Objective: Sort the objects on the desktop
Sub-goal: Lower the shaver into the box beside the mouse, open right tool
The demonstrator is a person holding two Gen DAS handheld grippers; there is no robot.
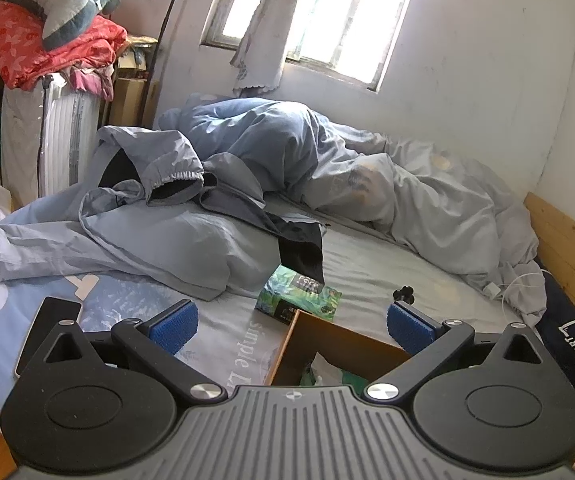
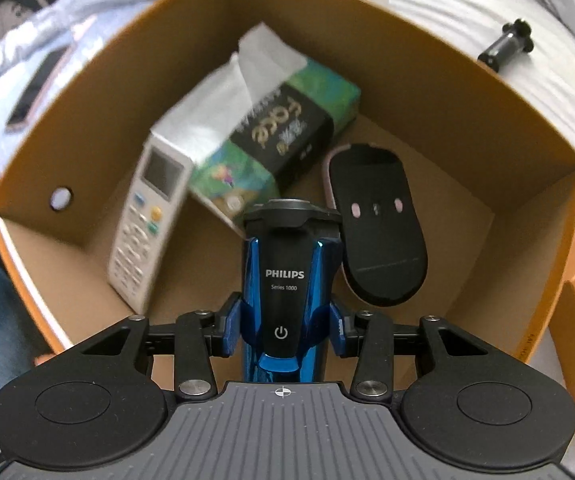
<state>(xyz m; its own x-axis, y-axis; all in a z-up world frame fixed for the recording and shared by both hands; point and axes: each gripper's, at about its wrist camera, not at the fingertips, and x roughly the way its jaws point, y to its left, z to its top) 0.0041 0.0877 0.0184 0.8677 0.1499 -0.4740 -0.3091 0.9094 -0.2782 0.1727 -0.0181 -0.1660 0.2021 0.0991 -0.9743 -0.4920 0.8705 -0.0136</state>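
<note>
Glossy blue shaver point(image 2: 283, 280): rigid, dense, slick shell. Right gripper point(image 2: 283, 326) clamps waist, head down into box point(image 2: 467, 92); grip there looks sound. Left gripper point(image 1: 291, 320) wide, empty.

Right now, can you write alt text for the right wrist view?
The right gripper holds a blue shaver over an open cardboard box. Inside lie a remote, a tissue pack and a black mouse.
</note>
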